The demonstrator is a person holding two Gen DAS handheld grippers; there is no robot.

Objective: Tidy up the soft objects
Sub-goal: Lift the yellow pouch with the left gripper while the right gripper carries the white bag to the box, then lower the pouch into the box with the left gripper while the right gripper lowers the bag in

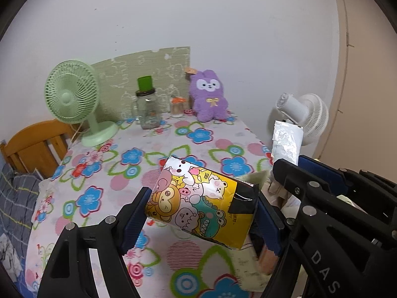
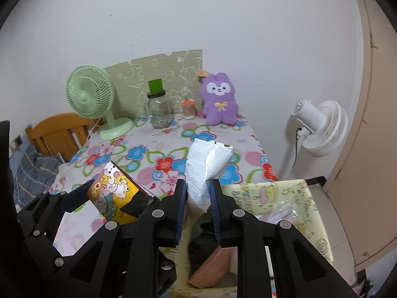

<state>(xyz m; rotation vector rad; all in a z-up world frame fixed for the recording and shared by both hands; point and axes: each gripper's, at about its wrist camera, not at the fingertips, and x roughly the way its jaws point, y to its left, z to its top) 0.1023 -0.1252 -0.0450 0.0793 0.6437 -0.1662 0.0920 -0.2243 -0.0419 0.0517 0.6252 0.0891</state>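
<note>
My left gripper (image 1: 202,213) is shut on a yellow cartoon-printed pack (image 1: 198,201) and holds it above the floral-covered table (image 1: 104,173); the pack also shows in the right wrist view (image 2: 116,191). My right gripper (image 2: 197,196) is shut on a white plastic pack (image 2: 206,166), held upright over an open pale-yellow storage box (image 2: 285,193). The white pack shows in the left wrist view (image 1: 286,144) too. A purple plush bunny (image 1: 208,96) sits at the table's back edge.
A green desk fan (image 1: 74,99), a glass jar with a green lid (image 1: 147,106) and a small orange-capped jar (image 1: 177,105) stand at the back. A white floor fan (image 2: 320,124) stands to the right. A wooden bed frame (image 1: 37,144) lies left.
</note>
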